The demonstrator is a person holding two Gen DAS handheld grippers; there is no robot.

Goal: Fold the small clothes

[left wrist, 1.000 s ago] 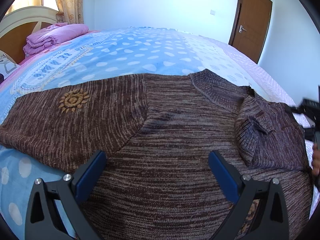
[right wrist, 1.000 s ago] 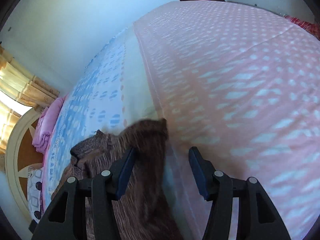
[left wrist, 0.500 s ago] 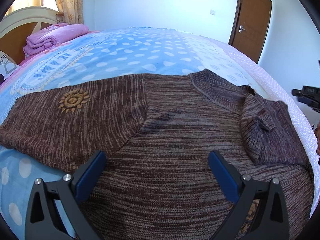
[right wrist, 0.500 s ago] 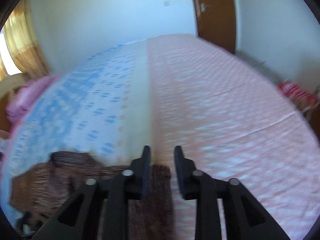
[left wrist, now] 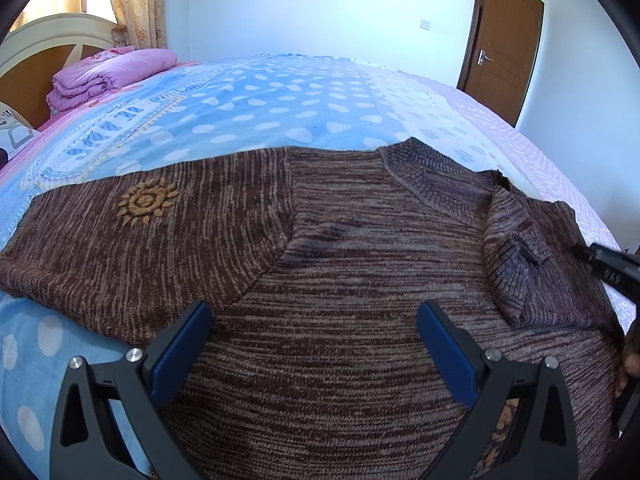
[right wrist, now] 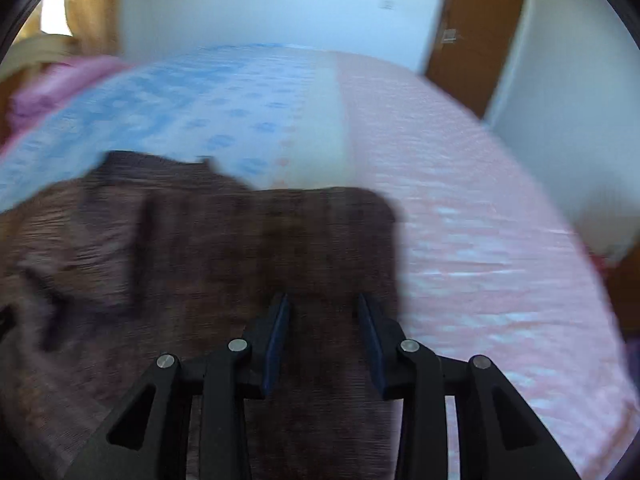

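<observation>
A brown knitted sweater lies flat on the bed, with an orange sun emblem on its left sleeve. Its right sleeve is folded in over the body. My left gripper hovers wide open over the sweater's lower body, with nothing between its blue pads. My right gripper hangs over the folded sleeve; its jaws are narrowed but apart, and no cloth is pinched between them. Its black tip shows at the right edge of the left wrist view. The right wrist view is blurred.
The bed has a blue dotted sheet and a pink half on the right. A folded purple quilt lies by the headboard. A brown door stands at the back right. A hand shows at the right edge.
My right gripper narrowed its jaws, rolled upright and swung over the folded sleeve, whose cuff now lies well ahead of the fingertips. The left gripper has not moved.
</observation>
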